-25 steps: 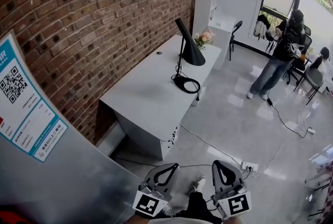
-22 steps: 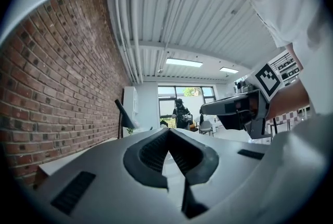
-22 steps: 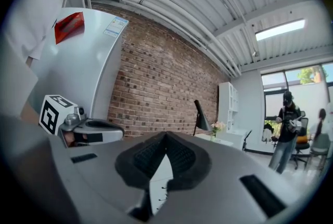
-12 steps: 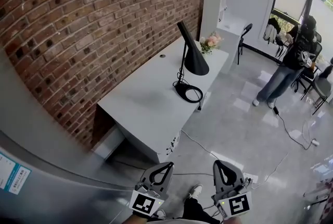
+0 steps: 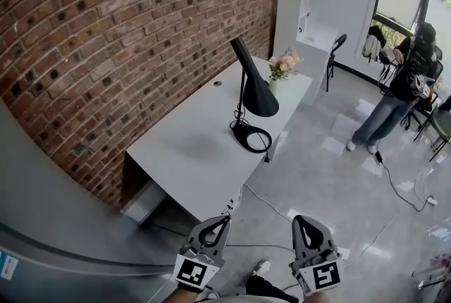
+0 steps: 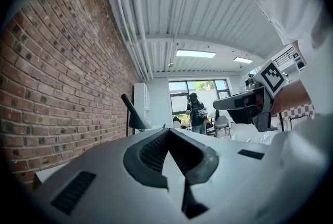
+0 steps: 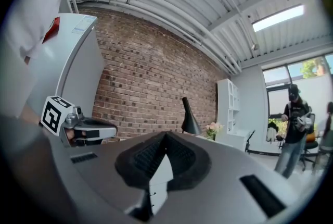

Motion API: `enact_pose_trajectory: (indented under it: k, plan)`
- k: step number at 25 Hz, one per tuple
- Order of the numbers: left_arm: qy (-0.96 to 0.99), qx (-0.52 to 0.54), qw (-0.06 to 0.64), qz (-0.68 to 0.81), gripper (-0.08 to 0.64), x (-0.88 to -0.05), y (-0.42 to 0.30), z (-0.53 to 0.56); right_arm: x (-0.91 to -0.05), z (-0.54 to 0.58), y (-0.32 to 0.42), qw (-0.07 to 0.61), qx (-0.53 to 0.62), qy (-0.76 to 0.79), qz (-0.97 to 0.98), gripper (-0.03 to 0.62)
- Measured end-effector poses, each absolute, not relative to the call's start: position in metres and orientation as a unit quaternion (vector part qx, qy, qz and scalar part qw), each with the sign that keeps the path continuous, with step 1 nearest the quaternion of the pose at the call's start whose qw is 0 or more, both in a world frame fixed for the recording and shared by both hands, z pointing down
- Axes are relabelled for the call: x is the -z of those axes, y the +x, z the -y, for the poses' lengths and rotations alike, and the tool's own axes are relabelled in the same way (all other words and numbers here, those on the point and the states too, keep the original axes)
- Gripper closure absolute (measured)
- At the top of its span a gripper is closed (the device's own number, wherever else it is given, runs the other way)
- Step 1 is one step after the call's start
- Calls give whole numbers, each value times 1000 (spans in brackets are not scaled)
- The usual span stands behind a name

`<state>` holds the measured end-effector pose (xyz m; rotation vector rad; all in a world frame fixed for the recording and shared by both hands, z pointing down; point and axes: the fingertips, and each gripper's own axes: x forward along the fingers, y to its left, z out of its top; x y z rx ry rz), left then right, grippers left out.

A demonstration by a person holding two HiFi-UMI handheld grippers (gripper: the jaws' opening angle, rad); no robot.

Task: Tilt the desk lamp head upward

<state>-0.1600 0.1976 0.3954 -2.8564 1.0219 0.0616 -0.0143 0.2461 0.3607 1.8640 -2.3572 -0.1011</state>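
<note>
We count one black lamp (image 5: 255, 89) on one white bench (image 5: 187, 150). Its base sits near the edge away from the brick wall (image 5: 127, 34), its shade faces down, and it is well apart from both tools. One bunch of flowers (image 5: 285, 63) stands behind it. The left tool (image 5: 224, 220) and right tool (image 5: 300, 219) each have jaws pressed together, holding nothing. The bench top beside the lamp is bare. Open floor (image 5: 331, 175) lies between us and the bench, and one person (image 5: 398, 94) stands far off.

Lamp (image 5: 255, 94) on desk (image 5: 190, 153), flowers (image 5: 283, 65) behind.
</note>
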Motion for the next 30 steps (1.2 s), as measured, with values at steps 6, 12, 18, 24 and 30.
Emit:
enact_pose_trajectory:
  k: [6, 12, 18, 24, 30]
  plan:
    - [-936, -9, 52, -348, 552, -396, -131, -178, -361, -216, 8, 61, 31, 598, 798, 580]
    - [-930, -7, 51, -364, 552, -394, -92, -151, -360, -185, 43, 61, 27, 582, 811, 580]
    - [-921, -6, 51, -387, 552, -398, -55, -128, -364, -160, 78, 53, 34, 558, 828, 580]
    - [-914, 0, 52, -402, 552, -398, -38, -122, -365, -143, 101, 46, 25, 548, 835, 580]
    - [-909, 0, 55, -413, 552, -395, -30, -115, -362, -134, 104, 50, 30, 533, 844, 580]
